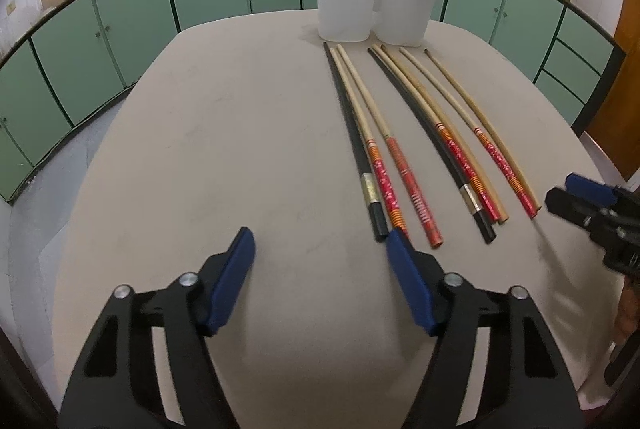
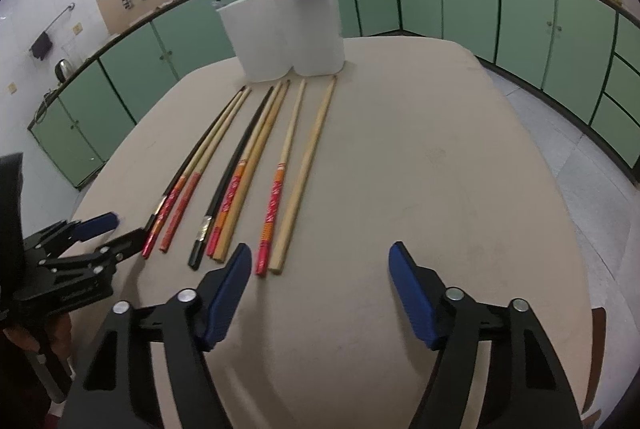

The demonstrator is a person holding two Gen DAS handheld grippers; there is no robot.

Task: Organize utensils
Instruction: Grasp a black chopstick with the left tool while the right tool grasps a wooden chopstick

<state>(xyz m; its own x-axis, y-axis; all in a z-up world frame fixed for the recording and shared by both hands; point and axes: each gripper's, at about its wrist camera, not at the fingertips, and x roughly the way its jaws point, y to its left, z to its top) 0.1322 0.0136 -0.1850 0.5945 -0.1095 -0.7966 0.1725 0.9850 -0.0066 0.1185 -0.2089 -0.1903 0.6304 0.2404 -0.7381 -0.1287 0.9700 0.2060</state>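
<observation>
Chopsticks on worktop, both tongs empty.
Your left tongs (image 1: 320, 281) and right tongs (image 2: 320, 293) gape over bare worktop (image 1: 240, 149), gripping nothing. Chopsticks (image 1: 420, 133) lie roughly parallel, thin tips toward two white containers (image 1: 372, 5), decorated butts toward you.

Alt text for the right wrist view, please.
Eight long chopsticks, bamboo, red-patterned and black, lie in a row on a beige table before two white plastic cups. The open right gripper hovers near them, the left gripper at the left edge.
</observation>
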